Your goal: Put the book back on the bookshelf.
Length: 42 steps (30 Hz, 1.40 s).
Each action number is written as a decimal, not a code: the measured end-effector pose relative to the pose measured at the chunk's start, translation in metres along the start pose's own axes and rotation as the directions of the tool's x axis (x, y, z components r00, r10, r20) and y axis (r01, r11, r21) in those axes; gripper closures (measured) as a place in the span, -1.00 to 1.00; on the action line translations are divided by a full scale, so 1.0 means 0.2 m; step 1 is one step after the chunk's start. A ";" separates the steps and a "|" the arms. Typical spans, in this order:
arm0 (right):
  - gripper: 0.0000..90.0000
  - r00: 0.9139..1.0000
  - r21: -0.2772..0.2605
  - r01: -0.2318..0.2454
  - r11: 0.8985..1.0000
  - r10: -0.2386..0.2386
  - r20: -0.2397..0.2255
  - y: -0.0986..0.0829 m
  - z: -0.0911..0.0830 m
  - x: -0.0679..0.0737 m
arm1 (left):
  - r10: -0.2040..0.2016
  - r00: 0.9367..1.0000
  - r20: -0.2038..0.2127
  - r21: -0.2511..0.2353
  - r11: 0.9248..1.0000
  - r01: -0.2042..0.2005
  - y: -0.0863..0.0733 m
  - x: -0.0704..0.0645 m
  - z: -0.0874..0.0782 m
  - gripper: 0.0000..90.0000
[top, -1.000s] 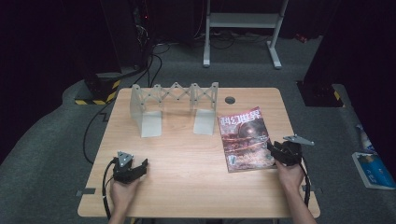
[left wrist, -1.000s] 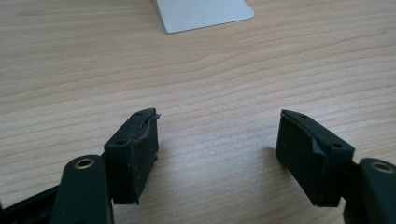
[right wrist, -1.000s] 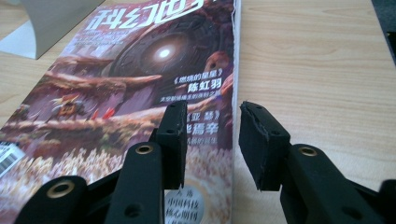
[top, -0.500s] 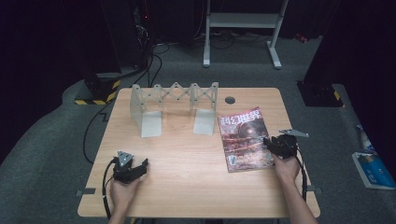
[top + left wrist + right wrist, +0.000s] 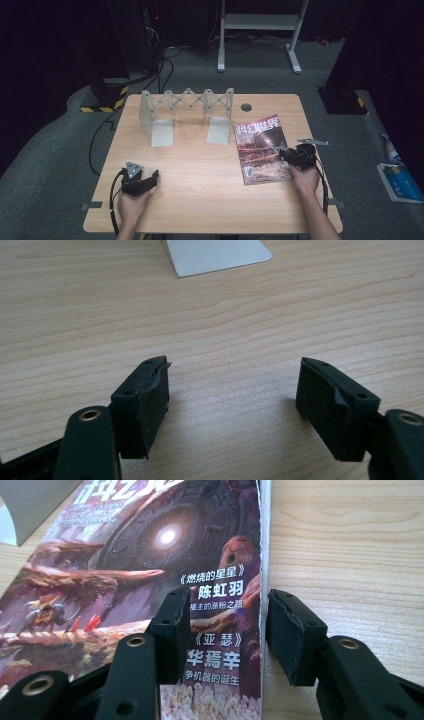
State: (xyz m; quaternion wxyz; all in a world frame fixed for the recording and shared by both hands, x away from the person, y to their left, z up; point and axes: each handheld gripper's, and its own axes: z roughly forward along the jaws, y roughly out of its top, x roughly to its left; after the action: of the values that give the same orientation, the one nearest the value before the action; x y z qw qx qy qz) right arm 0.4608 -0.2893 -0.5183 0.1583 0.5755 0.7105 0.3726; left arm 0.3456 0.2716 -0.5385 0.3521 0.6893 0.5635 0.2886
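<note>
A glossy magazine with a dark red science-fiction cover and white Chinese lettering (image 5: pixel 261 149) lies flat on the light wooden tabletop (image 5: pixel 200 170), at its right side, just right of the grey metal folding book rack (image 5: pixel 186 114) that stands at the far middle. The right tool (image 5: pixel 291 156) is held at the magazine's right edge, and in the right gripper view (image 5: pixel 225 630) its jaws are seen partly open, astride that edge: one jaw is set over the cover, the other over bare wood beside it, and nothing is gripped yet. The step in hand is judged to be the taking of this edge. For it to be done well, the outer jaw should be slid low along the wood and under the pages, so that the whole thickness is caught rather than the top cover alone; the jaws should be closed only once the edge is seated deep between the pads, since a glossy cover is likely to slip. The left tool (image 5: pixel 139 181) is rested at the near left of the tabletop, wide open and empty, as is shown in the left gripper view (image 5: pixel 232 405), well apart from the magazine.
</note>
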 end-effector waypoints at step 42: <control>0.19 0.988 -0.040 0.149 0.988 -0.146 0.059 -0.13 -0.08 0.11 | -0.001 1.000 -0.001 0.000 1.000 0.001 0.00 0.00 0.00 -0.35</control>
State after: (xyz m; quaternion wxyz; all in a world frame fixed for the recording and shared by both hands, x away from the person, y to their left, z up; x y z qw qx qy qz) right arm 0.4250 -0.2770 -0.5218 0.2180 0.5279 0.7380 0.3595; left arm 0.3447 0.2711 -0.5386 0.3521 0.6889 0.5639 0.2888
